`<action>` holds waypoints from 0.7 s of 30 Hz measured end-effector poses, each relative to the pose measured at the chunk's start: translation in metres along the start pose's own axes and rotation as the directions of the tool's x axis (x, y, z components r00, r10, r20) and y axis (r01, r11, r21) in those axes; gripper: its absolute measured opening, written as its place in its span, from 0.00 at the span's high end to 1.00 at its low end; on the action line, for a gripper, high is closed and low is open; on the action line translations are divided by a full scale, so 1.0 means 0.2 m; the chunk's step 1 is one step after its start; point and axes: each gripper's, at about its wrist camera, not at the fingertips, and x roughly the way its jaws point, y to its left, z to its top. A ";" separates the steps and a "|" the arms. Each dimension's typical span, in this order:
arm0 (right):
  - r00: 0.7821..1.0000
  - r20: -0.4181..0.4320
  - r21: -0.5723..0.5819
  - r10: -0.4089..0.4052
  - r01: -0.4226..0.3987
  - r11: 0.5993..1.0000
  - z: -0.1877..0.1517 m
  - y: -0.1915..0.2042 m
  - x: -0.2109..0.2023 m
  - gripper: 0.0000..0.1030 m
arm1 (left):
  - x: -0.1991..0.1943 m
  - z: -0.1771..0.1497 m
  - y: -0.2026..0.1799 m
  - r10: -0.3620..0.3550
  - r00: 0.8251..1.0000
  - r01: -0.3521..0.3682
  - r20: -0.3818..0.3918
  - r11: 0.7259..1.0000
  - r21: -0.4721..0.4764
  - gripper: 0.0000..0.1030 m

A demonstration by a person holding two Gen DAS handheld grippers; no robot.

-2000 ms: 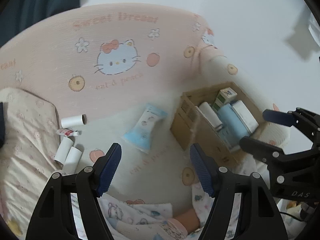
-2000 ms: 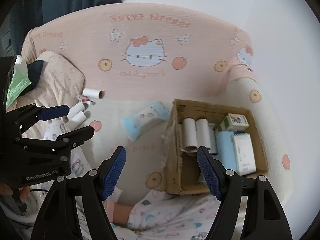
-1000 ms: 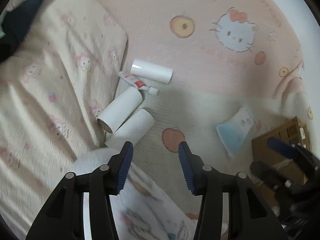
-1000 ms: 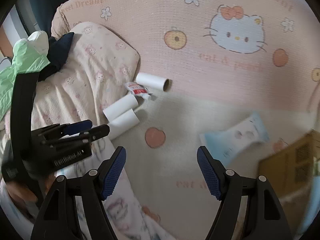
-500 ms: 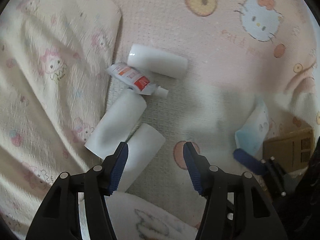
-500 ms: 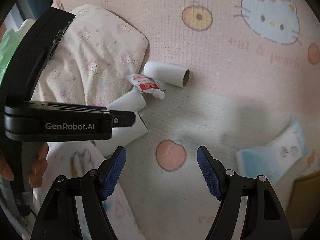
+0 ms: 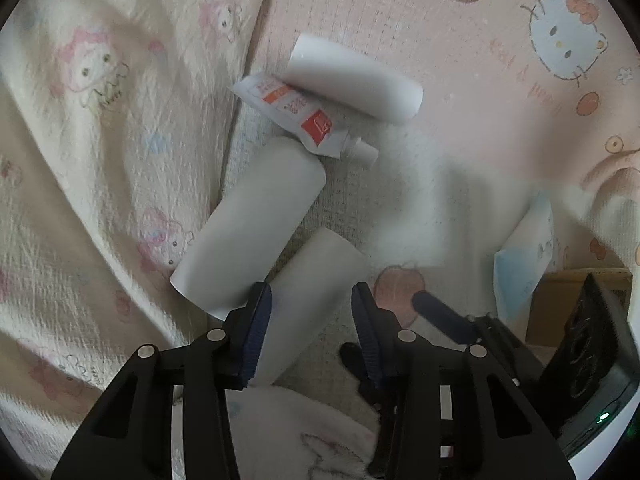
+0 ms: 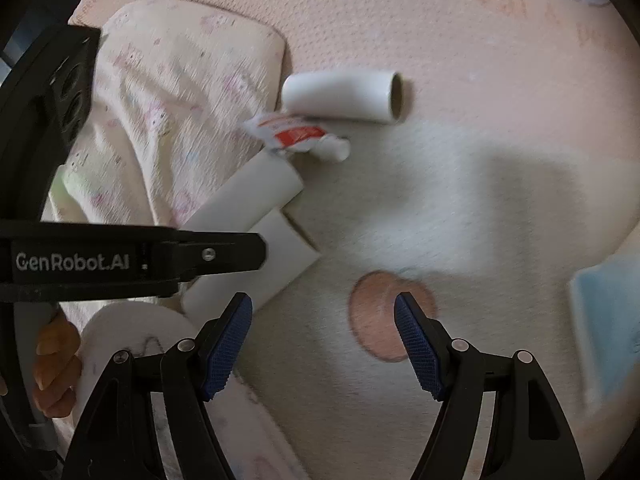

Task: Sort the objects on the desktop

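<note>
White paper rolls lie scattered on a pink-and-cream cartoon-print blanket (image 7: 460,184) spread over a bed, beside a cream pillow (image 7: 100,140) with a small pink animal print. The left hand-held gripper (image 7: 311,312) points steeply down over the nearest roll (image 7: 316,280), which lies between its blue-padded fingers; the jaws are closing, and a gap still shows between the right pad and the roll, so nothing is gripped yet. A second roll (image 7: 256,220) lies just beside the first on its left, nearly parallel and tucked against the pillow's edge. Above them lies a small white tube with red and orange labelling (image 7: 296,114), its cap end toward the right, and its flat end is slipped under a third roll (image 7: 356,82) that lies crosswise farthest away. To the right on the blanket is a light-blue tissue pack (image 7: 524,256), and beyond it a corner of a brown cardboard box (image 7: 560,304). The right hand-held gripper (image 8: 323,336) stands wide open with nothing between its fingers, hovering over a peach printed on the blanket (image 8: 384,312), well to the right of the rolls. In the right wrist view the left gripper's black body crosses in from the left, with fingertips of the person's hand (image 8: 56,364) on its handle.
</note>
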 end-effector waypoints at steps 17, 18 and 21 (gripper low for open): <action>0.992 -0.011 0.081 0.122 -0.121 0.989 -0.04 -0.07 0.08 0.47 | 0.08 0.03 -0.08 -0.035 0.999 0.035 0.002 0.999 -0.018 0.58; 0.993 -0.009 0.081 0.120 -0.119 0.990 -0.04 -0.08 0.08 0.47 | 0.08 0.03 -0.10 -0.034 0.999 0.034 0.003 0.999 -0.012 0.58; 0.993 -0.005 0.102 0.121 -0.120 0.987 -0.05 -0.12 0.06 0.47 | 0.09 0.02 -0.14 -0.066 0.998 0.066 0.000 0.998 0.005 0.58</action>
